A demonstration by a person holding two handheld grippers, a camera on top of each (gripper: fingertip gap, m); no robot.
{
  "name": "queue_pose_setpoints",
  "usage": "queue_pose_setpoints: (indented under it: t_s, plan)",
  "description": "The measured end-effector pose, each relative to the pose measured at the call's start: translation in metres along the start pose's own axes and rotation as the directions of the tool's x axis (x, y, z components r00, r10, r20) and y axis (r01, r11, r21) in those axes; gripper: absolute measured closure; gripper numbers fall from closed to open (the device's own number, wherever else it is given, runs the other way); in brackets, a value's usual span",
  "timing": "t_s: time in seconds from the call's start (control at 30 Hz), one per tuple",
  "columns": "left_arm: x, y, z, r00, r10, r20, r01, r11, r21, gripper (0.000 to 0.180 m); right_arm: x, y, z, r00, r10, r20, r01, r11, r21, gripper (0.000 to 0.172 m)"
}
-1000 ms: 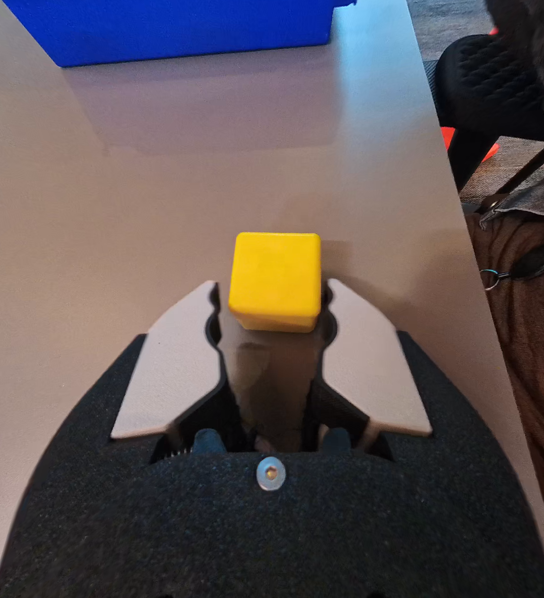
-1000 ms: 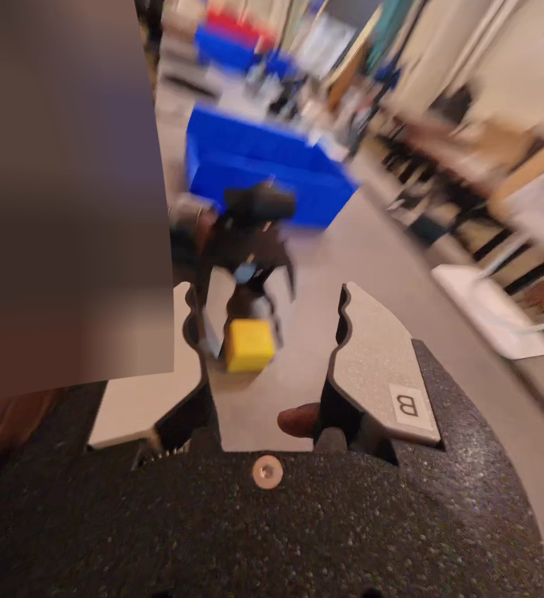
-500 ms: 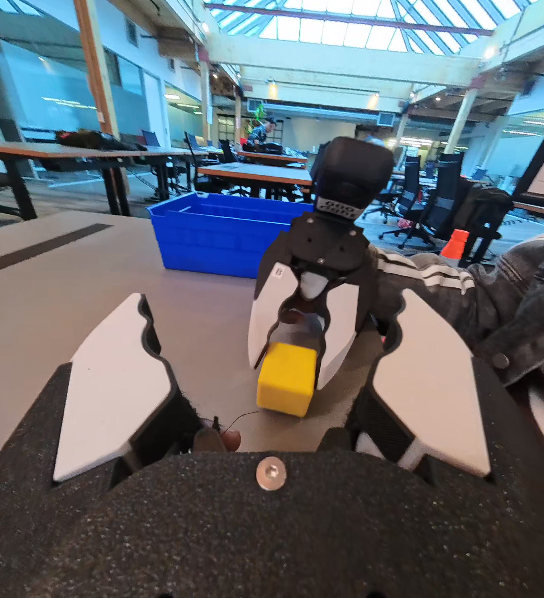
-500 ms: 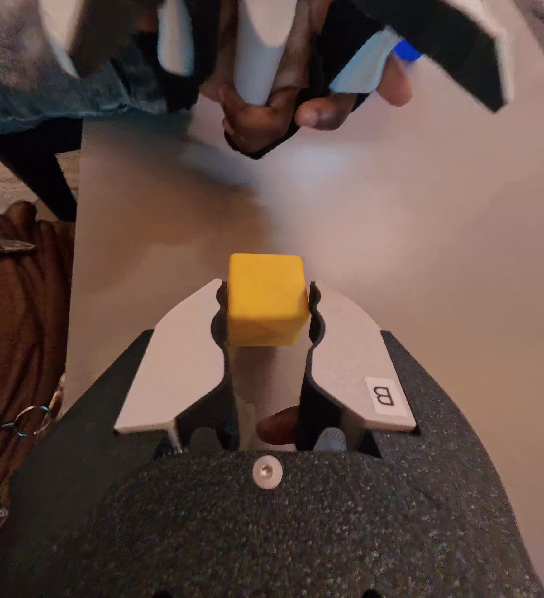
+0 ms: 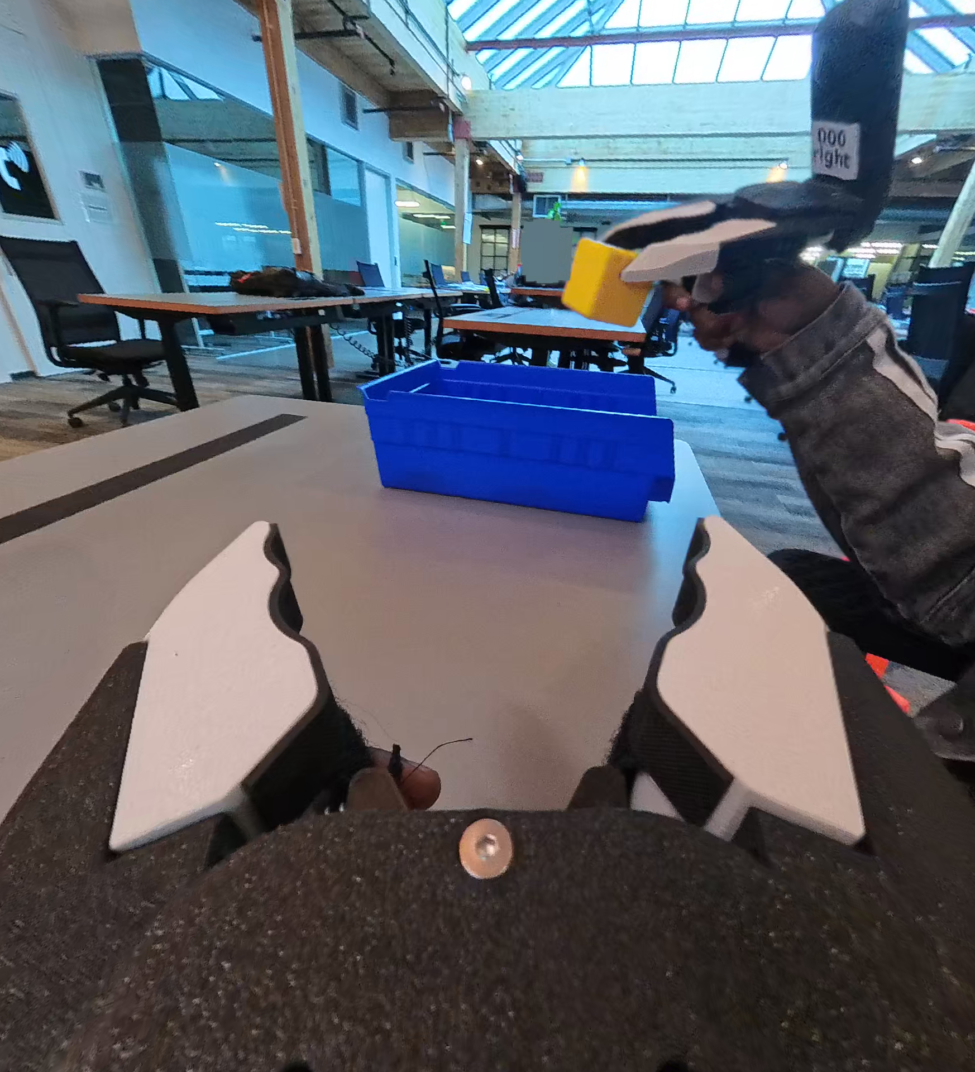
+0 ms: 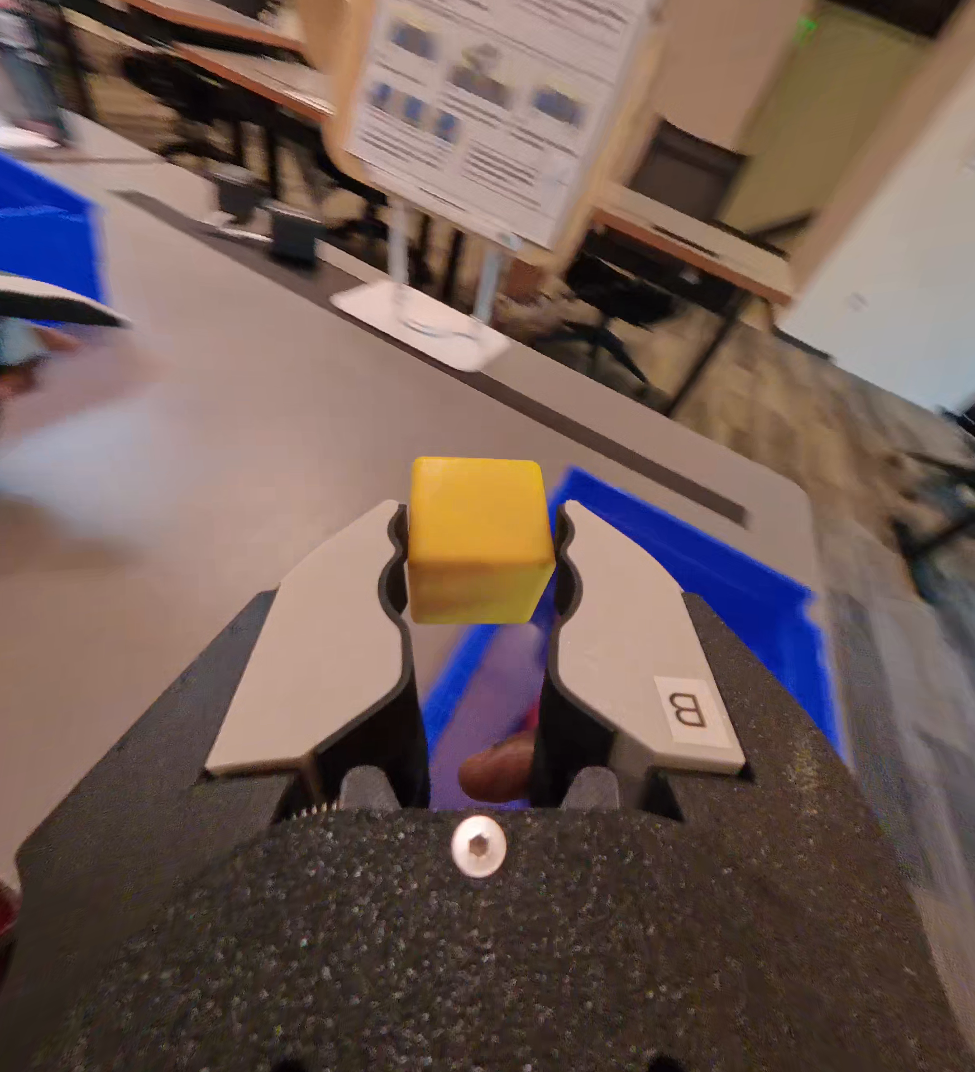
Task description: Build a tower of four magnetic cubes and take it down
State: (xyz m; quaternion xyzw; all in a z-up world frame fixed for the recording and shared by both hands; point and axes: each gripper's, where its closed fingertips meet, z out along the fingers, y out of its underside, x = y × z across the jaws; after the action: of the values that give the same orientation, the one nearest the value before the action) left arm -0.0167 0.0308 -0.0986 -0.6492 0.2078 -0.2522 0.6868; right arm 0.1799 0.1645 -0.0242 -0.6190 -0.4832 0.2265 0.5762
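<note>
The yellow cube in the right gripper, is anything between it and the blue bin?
Nothing visible does. The right gripper holds the yellow cube in the air, above the blue bin, whose open top shows no cover. The open left gripper stays lower, nearer the camera.

Open-plan office, rows of desks (image 5: 543, 322), swivel chairs (image 5: 96, 342), glass partitions (image 5: 230, 226), skylight roof (image 5: 647, 40)

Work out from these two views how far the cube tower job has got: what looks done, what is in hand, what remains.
Done: no tower stands on the grey table, so it looks taken down. In hand: the right gripper holds a yellow cube in the air, apparently over the blue bin; the left gripper is open, holding nothing. Left: probably dropping this cube in; other cubes are not visible.
</note>
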Motion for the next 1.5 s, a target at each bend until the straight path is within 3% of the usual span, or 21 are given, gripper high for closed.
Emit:
queue_pose_setpoints:
  t_s: [0.13, 0.23, 0.53, 0.83, 0.9, 1.0, 1.1, 1.23, 1.37, 1.5]
  plan:
    - [-0.005, -0.002, -0.002, 1.0, 0.001, 0.028, -0.001, 1.0, 0.017, 0.056, 0.068, 0.052, -0.03, 0.966, 0.098, -0.238, -0.14, 0.976, -0.166, 0.124]
    - [-0.007, -0.002, -0.002, 0.999, 0.006, 0.042, -0.006, 1.0, 0.015, 0.057, 0.092, 0.098, -0.042, 0.931, 0.154, -0.33, -0.261, 0.914, -0.31, 0.124]
    - [-0.009, 0.0, -0.002, 0.998, 0.011, 0.055, -0.011, 1.0, 0.005, 0.058, 0.104, 0.185, -0.031, 0.901, 0.192, -0.389, -0.394, 0.736, -0.55, 0.124]
    - [-0.007, 0.004, 0.0, 0.999, 0.02, 0.045, -0.019, 0.999, -0.026, 0.058, 0.099, 0.221, -0.026, 0.903, 0.198, -0.38, -0.414, 0.637, -0.65, 0.123]
    - [-0.008, 0.006, 0.001, 0.999, 0.019, 0.049, -0.017, 0.999, -0.039, 0.058, 0.096, 0.222, -0.029, 0.9, 0.216, -0.379, -0.426, 0.624, -0.655, 0.123]
    - [-0.009, 0.008, 0.001, 0.998, 0.014, 0.055, -0.01, 0.998, -0.065, 0.056, 0.094, 0.214, -0.031, 0.897, 0.242, -0.369, -0.434, 0.636, -0.638, 0.108]
    - [-0.009, 0.003, 0.0, 0.997, 0.024, 0.077, -0.017, 0.997, -0.081, 0.052, 0.098, 0.189, -0.031, 0.898, 0.244, -0.367, -0.422, 0.714, -0.558, 0.099]
    - [-0.015, -0.03, -0.013, 0.975, 0.066, 0.211, -0.049, 0.995, -0.085, 0.045, 0.111, 0.136, -0.032, 0.889, 0.207, -0.408, -0.361, 0.864, -0.35, 0.077]
    - [-0.028, -0.067, -0.048, 0.885, 0.154, 0.439, -0.099, 0.984, -0.146, 0.038, 0.101, 0.085, -0.028, 0.897, 0.252, -0.362, -0.323, 0.934, -0.15, 0.055]
    - [-0.042, -0.081, -0.107, 0.719, 0.286, 0.634, -0.055, 0.932, -0.357, 0.037, 0.077, 0.065, -0.019, 0.922, 0.256, -0.291, -0.306, 0.941, -0.142, 0.05]
